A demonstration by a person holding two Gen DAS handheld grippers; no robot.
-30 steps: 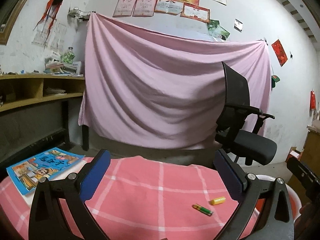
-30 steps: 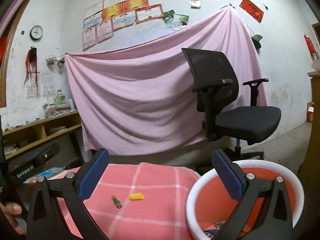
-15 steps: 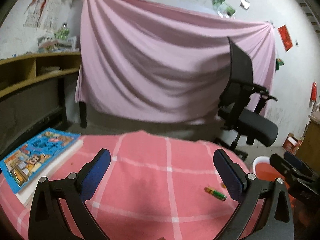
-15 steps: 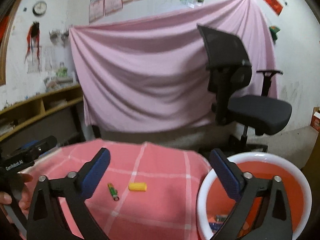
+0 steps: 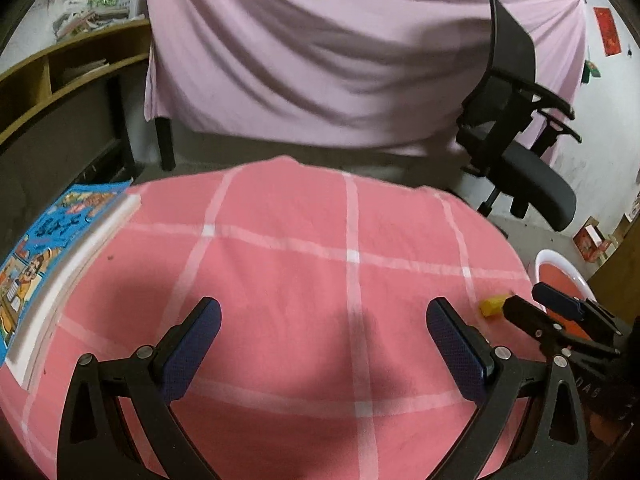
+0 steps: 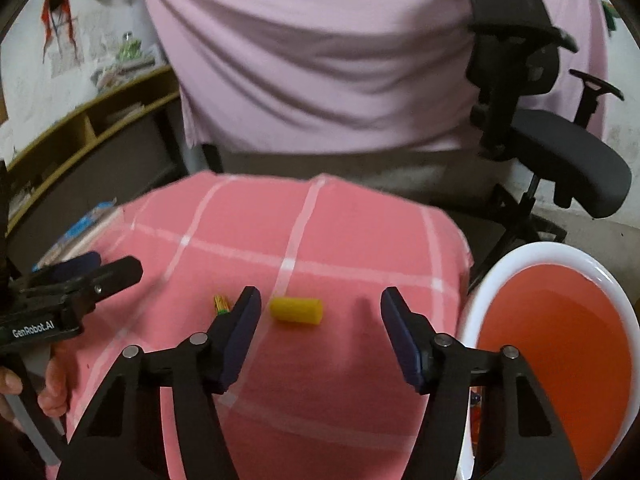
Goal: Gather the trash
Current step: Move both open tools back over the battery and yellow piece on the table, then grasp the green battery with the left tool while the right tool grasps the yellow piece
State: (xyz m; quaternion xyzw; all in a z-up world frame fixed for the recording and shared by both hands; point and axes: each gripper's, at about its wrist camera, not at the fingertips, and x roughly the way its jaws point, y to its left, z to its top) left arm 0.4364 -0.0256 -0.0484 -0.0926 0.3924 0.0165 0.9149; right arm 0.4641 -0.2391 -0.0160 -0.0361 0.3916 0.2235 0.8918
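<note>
Trash lay on the table (image 6: 360, 240), which was covered with a pink cloth crossed by pale checks: a small yellow cylinder (image 6: 296, 311) on its side and, just to its left, a thin green and yellow stick (image 6: 221, 305), partly hidden behind a finger of the right tool (image 6: 320, 308). The right tool pointed down at the cloth with its jaws closing; the yellow cylinder sat just ahead of the gap, nearer the left finger, and neither blue pad touched it. Nothing was gripped. Beside the table's right edge stood a basin (image 6: 532, 252) with a white rim and an orange inside, a few small bits showing at its bottom behind the tool's frame.

The left tool (image 5: 324, 320) hung over the middle of the table with its jaws wide apart and only bare cloth between them. From its side the yellow cylinder (image 5: 493, 306) showed near the table's right edge, right at the tips of the right tool (image 5: 536, 304), with the basin (image 5: 552, 260) just beyond. A thick book with a bright blue cover (image 5: 44, 260) lay at the table's left edge. A person's hand (image 6: 52, 384) held the left tool's grip. Behind the table hung a pink sheet (image 6: 320, 60), with a black office chair (image 6: 560, 148) to its right and wooden shelves (image 5: 60, 76) on the left.
</note>
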